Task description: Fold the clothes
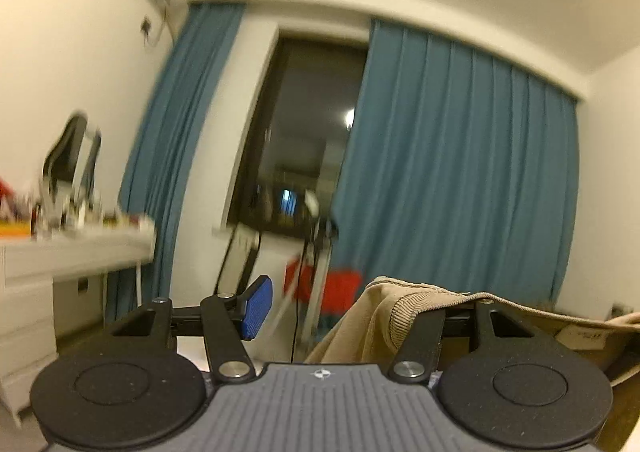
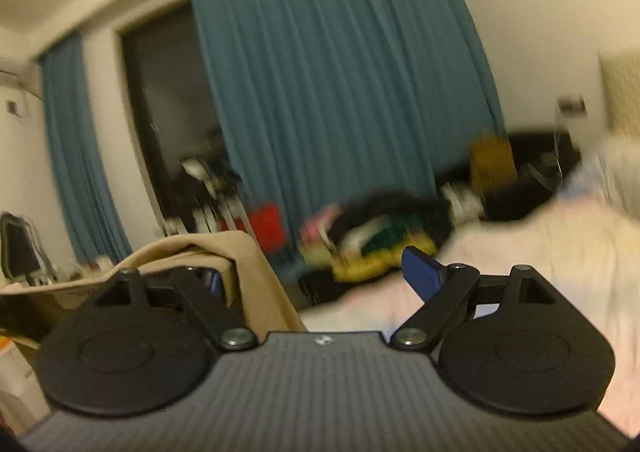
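Both grippers are raised and spread wide, and a tan garment hangs from one finger of each rather than being pinched between two. On the left gripper the cloth's ribbed hem is draped over the finger on the right side of the view, hiding its pad, while the opposite blue pad stands bare and well apart from it. From there the fabric stretches off toward the right edge of the picture. On the right gripper the same tan garment lies over the finger on the left side of the view and falls down between the jaws; the other blue pad is uncovered, with open space between it and the cloth. Behind the grippers hang teal curtains on either side of a dark window. A white desk crowded with blurred small items stands at the left wall. In the right wrist view a pale bed fills the right side, and a blurred heap of coloured clothes sits beyond it.
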A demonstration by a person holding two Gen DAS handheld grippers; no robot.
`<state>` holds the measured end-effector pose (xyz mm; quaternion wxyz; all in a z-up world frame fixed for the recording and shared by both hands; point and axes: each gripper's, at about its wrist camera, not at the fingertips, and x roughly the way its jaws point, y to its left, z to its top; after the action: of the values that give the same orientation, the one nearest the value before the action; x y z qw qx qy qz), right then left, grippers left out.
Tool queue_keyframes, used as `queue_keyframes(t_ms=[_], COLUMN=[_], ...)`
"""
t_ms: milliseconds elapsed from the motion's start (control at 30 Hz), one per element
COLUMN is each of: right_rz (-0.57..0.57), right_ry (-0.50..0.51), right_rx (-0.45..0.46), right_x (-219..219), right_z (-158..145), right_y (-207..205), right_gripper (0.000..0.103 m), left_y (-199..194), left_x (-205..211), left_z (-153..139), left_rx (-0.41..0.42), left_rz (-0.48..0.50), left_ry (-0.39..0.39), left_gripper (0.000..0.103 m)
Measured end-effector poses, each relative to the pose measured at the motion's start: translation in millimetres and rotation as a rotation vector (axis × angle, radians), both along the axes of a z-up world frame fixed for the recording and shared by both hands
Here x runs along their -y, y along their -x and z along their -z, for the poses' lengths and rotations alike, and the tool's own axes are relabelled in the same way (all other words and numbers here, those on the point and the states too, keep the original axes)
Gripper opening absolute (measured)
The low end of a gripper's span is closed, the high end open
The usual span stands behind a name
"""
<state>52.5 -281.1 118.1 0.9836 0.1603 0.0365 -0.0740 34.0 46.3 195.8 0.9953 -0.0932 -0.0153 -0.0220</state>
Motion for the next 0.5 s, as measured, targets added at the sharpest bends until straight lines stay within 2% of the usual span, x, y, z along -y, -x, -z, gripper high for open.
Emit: queue_keyframes(t_ms=[67, 233, 367, 500], right_rz=[-0.003, -0.020, -0.014, 0.013], right_ry=[0.034, 0.049, 0.063, 0.069], right_rx=[0.058, 0.186, 0.268, 0.342], right_x=[-5, -10, -17, -23], right_z=[-44, -127, -168, -196], right_y=[8, 48, 87, 116], right_gripper=[0.086, 0.086, 0.086, 0.086], left_y=[12, 51, 86, 102], left_x=[-3, -7, -11, -13], left_z=[-40, -126, -176, -213], left_rx=[0.058, 0.206, 0.283, 0.284], left_rz=[-0.008, -0.016, -0.005, 0.037], left_ry=[-0.002, -0.026, -0.037, -0.001], left_gripper=[0.059, 0.060, 0.061, 0.061])
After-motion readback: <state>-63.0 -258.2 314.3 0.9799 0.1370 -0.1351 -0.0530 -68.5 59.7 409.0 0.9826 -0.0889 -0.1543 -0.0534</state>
